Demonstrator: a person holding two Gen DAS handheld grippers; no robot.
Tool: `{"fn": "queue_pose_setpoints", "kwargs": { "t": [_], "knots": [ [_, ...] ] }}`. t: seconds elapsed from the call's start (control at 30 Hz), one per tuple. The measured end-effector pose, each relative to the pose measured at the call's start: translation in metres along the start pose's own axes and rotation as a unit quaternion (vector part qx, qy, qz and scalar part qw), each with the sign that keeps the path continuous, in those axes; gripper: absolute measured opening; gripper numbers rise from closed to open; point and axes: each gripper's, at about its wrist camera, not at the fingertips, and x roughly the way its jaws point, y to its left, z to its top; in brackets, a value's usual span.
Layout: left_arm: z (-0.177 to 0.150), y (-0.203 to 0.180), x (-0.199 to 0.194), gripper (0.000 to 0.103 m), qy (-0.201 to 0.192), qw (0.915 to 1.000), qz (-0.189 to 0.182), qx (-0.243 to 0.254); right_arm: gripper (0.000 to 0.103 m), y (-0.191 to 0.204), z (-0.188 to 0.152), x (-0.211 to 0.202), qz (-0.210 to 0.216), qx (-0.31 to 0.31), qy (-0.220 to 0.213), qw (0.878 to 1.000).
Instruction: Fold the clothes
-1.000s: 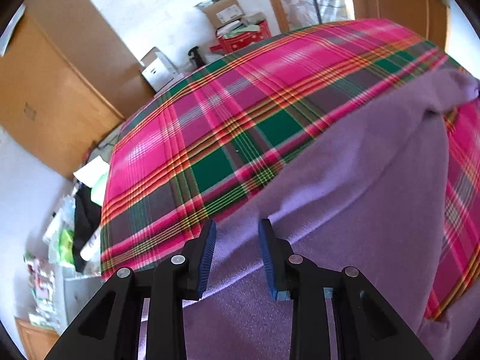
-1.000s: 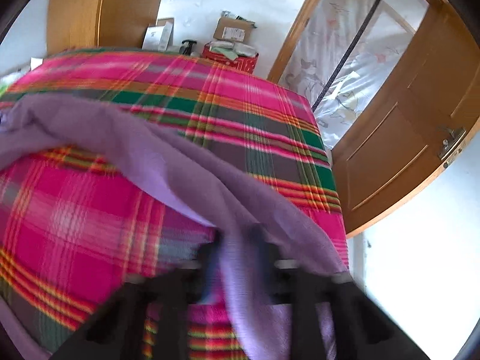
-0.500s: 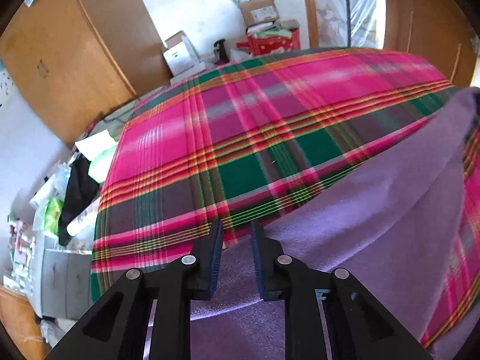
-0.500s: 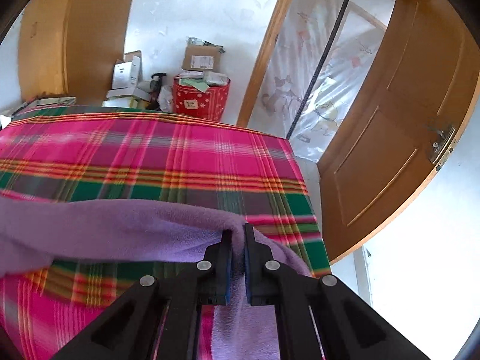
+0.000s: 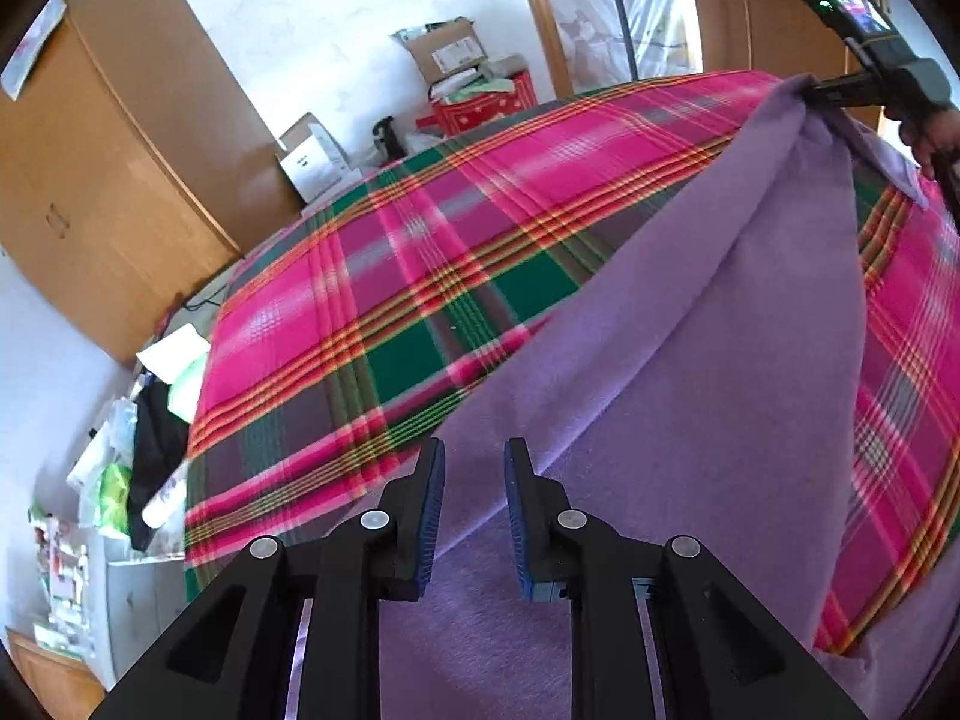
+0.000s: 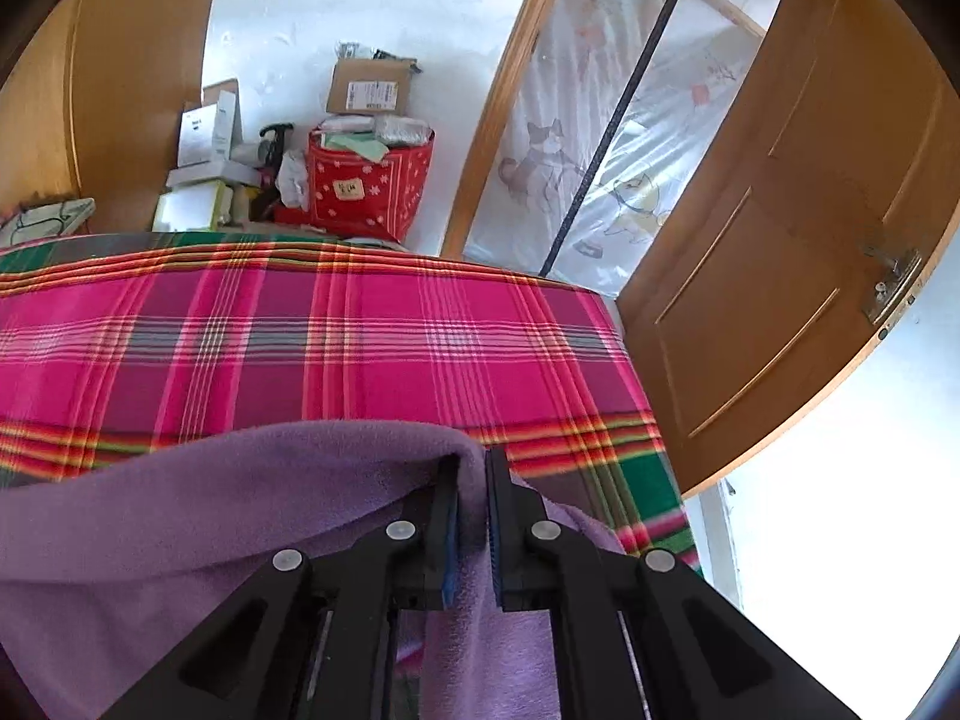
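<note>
Ahead of my left gripper (image 5: 474, 501), its wrist view shows the purple cloth (image 5: 690, 420) spread over a plaid blanket (image 5: 390, 312) that covers what I take to be a bed. My left fingers (image 5: 429, 498) stand narrowly apart with nothing pinched between them; the cloth's near edge runs under and just past their tips, so that corner is touching distance below them. From there the cloth rises in a long slope up and to the right, its long axis running from my left fingers to the far corner, which hangs from my right gripper (image 5: 840, 84) near the top right of the picture, a bit of the holding hand (image 5: 936, 138) showing beside it. Boxes and a red bin (image 5: 486, 105) sit against the wall beyond the bed, well clear of the work. Turning to the right wrist view, my right gripper (image 6: 474, 516) has its fingers (image 6: 447, 516) drawn nearly together on a bunched fold of the purple cloth (image 6: 210, 516), which drapes away to the left and down over the plaid blanket (image 6: 330, 348); a wooden door (image 6: 780, 270) stands open to the right. I judge that the cloth is lifted at one corner only, with the opposite corner lying loose under the left fingers, so the left side is the nearer one to that free corner. Whether this lift is opening the cloth out or carrying a corner across for a fold, I cannot settle from these views.
</note>
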Motion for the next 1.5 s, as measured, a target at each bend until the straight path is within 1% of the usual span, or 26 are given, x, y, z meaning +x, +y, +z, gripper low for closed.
{"fn": "queue_pose_setpoints", "kwargs": {
  "t": [0.03, 0.1, 0.17, 0.33, 0.43, 0.47, 0.5, 0.57, 0.63, 0.7, 0.77, 0.8, 0.93, 1.07, 1.1, 1.13, 1.2, 1.37, 1.43, 1.5],
  "knots": [
    [0.001, 0.000, 0.003, 0.021, 0.003, 1.0000, -0.002, -0.003, 0.007, 0.003, 0.002, 0.002, -0.008, -0.005, 0.000, 1.000],
    [0.004, 0.000, 0.012, 0.021, 0.015, 0.9998, 0.011, -0.007, 0.007, 0.009, 0.006, 0.005, -0.019, -0.014, -0.002, 1.000],
    [0.009, 0.002, 0.016, 0.021, 0.014, 0.9997, 0.014, -0.014, 0.012, 0.013, 0.007, 0.010, -0.031, -0.019, 0.001, 0.999],
    [0.020, 0.007, 0.027, 0.022, 0.011, 0.9989, 0.024, -0.038, 0.013, 0.015, 0.010, 0.016, -0.036, -0.014, 0.007, 0.999],
    [0.027, 0.014, 0.037, 0.023, 0.012, 0.9976, 0.039, -0.056, 0.019, 0.014, 0.013, 0.018, -0.038, -0.011, 0.008, 0.999],
    [0.028, 0.014, 0.040, 0.023, 0.014, 0.9973, 0.042, -0.058, 0.024, 0.016, 0.014, 0.019, -0.044, -0.017, 0.005, 0.999],
    [0.029, 0.015, 0.044, 0.023, 0.017, 0.9970, 0.045, -0.061, 0.026, 0.021, 0.013, 0.019, -0.060, -0.037, -0.001, 0.998],
    [0.031, 0.018, 0.047, 0.023, 0.015, 0.9963, 0.045, -0.071, 0.029, 0.031, 0.013, 0.020, -0.091, -0.076, -0.014, 0.993],
    [0.031, 0.021, 0.048, 0.023, 0.017, 0.9957, 0.040, -0.081, 0.032, 0.041, 0.012, 0.021, -0.122, -0.114, -0.027, 0.986],
    [0.030, 0.023, 0.049, 0.023, 0.018, 0.9953, 0.037, -0.087, 0.032, 0.051, 0.011, 0.022, -0.151, -0.153, -0.040, 0.976],
    [0.029, 0.024, 0.049, 0.023, 0.019, 0.9954, 0.038, -0.086, 0.032, 0.058, 0.008, 0.022, -0.167, -0.177, -0.045, 0.969],
    [0.028, 0.024, 0.049, 0.023, 0.019, 0.9953, 0.037, -0.087, 0.032, 0.055, 0.007, 0.020, -0.159, -0.173, -0.044, 0.971],
    [0.025, 0.029, 0.048, 0.024, 0.021, 0.9943, 0.036, -0.098, 0.032, 0.024, 0.008, 0.010, -0.087, -0.120, -0.014, 0.989],
    [0.023, 0.028, 0.039, 0.024, 0.028, 0.9928, 0.023, -0.115, 0.032, -0.006, 0.010, 0.001, -0.013, -0.064, 0.015, 0.998],
    [0.022, 0.027, 0.036, 0.024, 0.028, 0.9925, 0.019, -0.117, 0.032, -0.013, 0.010, -0.002, 0.005, -0.051, 0.023, 0.998],
    [0.021, 0.022, 0.028, 0.024, 0.021, 0.9934, 0.017, -0.111, 0.032, -0.020, 0.008, -0.005, 0.016, -0.039, 0.026, 0.999],
    [0.020, 0.013, 0.015, 0.024, 0.010, 0.9952, 0.010, -0.097, 0.032, -0.032, -0.003, -0.015, 0.015, -0.023, 0.018, 0.999],
    [0.020, -0.015, -0.014, 0.024, -0.005, 0.9974, -0.035, -0.064, 0.032, -0.065, -0.036, -0.033, 0.066, 0.037, 0.009, 0.997],
    [0.020, -0.031, -0.023, 0.024, -0.008, 0.9974, -0.054, -0.047, 0.032, -0.072, -0.049, -0.038, 0.078, 0.054, 0.003, 0.996],
    [0.019, -0.046, -0.026, 0.024, -0.007, 0.9976, -0.064, -0.027, 0.032, -0.075, -0.058, -0.042, 0.084, 0.061, 0.005, 0.995]
  ]
}}
